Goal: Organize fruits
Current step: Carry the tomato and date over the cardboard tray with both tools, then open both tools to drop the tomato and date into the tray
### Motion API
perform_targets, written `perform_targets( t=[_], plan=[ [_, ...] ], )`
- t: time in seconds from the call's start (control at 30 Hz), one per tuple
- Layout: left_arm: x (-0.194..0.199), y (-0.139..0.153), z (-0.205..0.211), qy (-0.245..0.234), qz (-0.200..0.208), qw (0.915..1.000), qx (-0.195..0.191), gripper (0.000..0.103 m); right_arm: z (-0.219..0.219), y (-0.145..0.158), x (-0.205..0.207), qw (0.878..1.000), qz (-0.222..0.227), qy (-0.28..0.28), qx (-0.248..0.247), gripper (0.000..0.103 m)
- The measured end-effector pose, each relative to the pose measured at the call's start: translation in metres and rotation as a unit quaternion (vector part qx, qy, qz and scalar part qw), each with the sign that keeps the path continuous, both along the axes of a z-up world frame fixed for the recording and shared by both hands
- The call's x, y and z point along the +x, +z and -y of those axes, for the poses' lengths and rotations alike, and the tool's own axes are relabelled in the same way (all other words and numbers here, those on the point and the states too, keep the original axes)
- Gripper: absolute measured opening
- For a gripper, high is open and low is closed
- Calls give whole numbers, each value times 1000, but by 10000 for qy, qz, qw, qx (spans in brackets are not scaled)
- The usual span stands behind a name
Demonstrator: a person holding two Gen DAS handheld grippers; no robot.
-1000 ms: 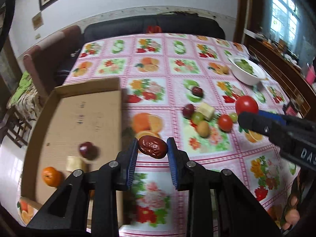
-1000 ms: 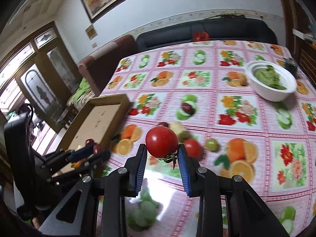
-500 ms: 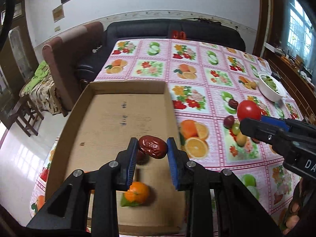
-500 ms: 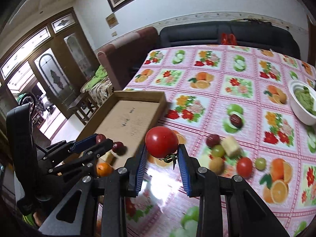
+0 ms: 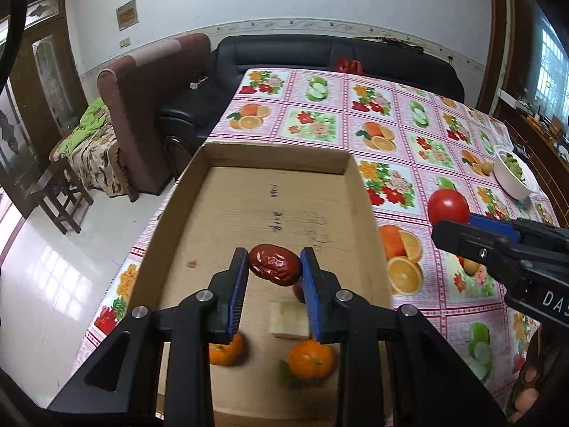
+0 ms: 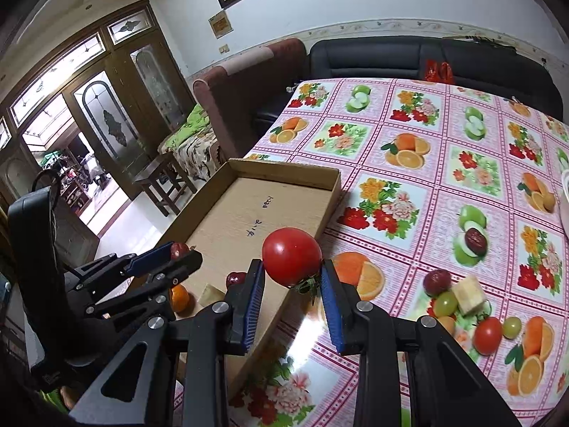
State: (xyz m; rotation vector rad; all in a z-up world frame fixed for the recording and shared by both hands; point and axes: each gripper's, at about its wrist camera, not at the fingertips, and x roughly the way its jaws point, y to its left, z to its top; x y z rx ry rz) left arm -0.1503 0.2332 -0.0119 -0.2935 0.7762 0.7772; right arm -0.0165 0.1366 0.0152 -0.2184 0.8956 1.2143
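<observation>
Red date [image 5: 275,265] pinched btwn blue pads of left gripper [image 5: 274,267], held above floor of cardboard box [image 5: 227,213]. Tomato [image 6: 291,257] clamped in right gripper [image 6: 292,270], above box's right wall. In box: two oranges [image 5: 312,358], pale cube [image 5: 288,324], dark red fruit partly hidden. On fruit-print tablecloth [image 6: 409,185] to right: loose date [image 6: 475,240], grapes [image 6: 446,302], small tomato [image 6: 488,334], cube [image 6: 469,294]. White bowl [image 5: 514,178] at far right.
</observation>
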Motion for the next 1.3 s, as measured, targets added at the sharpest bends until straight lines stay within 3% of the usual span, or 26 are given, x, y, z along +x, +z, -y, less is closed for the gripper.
perform_targets(
  t=[0.27, 0.57, 0.97, 1.3],
  plan=[
    [-7, -3, -34, 160, 40, 9996, -240, 27, -24, -12, -1, 9997, -144, 158, -104, 32],
    [-3, -27, -75, 412, -113, 9963, -741, 27, -83, -37, -8, 9979, -165, 439, -450, 32],
    [6, -47, -79, 253, -497, 9923, -1104, 27, -117, -71, -18, 9931, -130, 700, -933, 32],
    [7, -56, -76, 218, -656, 9900, -1229, 28, -122, -75, -22, 9915, 126, 774, -1038, 35]
  ],
)
